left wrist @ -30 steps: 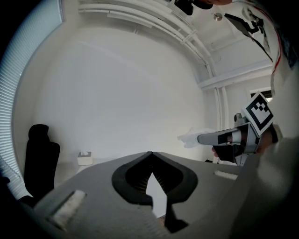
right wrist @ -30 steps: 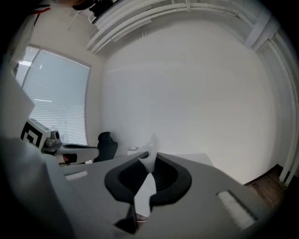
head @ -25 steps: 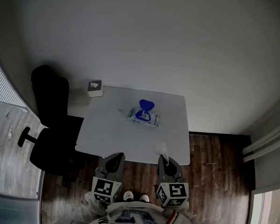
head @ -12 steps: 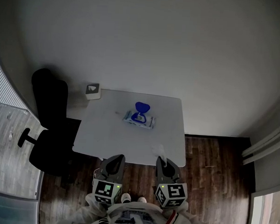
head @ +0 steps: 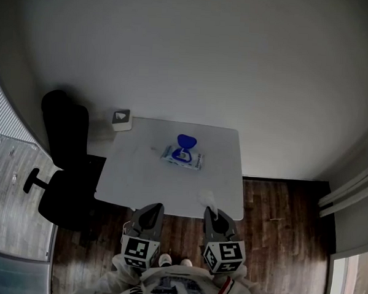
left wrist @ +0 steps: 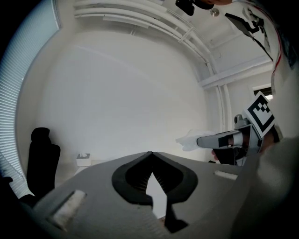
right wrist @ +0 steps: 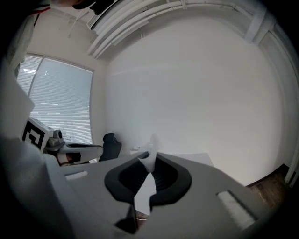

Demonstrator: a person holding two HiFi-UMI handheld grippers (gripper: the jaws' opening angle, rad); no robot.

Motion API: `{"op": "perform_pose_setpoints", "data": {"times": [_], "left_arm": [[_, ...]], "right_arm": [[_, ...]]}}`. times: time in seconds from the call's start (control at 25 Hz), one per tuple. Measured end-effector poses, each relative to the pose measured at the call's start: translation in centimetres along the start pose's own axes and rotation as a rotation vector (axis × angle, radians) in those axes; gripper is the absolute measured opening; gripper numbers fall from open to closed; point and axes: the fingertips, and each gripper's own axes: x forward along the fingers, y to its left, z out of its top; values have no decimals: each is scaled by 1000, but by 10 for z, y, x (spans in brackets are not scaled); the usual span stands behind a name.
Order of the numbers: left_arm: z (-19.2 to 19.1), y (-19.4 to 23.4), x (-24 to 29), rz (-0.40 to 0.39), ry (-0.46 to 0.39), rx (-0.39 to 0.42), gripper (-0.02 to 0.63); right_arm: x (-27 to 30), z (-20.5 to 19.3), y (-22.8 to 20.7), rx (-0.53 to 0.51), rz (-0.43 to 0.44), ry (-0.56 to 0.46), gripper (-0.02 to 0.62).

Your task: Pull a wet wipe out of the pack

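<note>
Sticking out of the right claw (right wrist: pixel 148 161), which pinches it, the wet wipe (head: pixel 207 198) sits over the desk's (head: pixel 139 178) near edge, well apart from the pack (head: pixel 182 157). Pack lies mid-desk, blue lid (head: pixel 185 140) flipped up; contents too small to tell. Left claw (left wrist: pixel 150 154) pressed together, empty.

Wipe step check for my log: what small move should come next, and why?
Probably set the wipe down on the table: the right gripper is shut on it, already clear of the pack, so the pull looks done.

white table (head: pixel 139 178) bears a wipe pack (head: pixel 182 155) and a small box (head: pixel 121 119).
</note>
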Motion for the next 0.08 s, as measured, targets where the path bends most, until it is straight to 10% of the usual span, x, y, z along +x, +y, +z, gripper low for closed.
{"op": "perform_pose_setpoints", "data": {"times": [0.08], "left_arm": [[0, 0, 2, -1, 0, 1, 3]], "right_arm": [[1, -1, -1, 1, -1, 2, 14]]}}
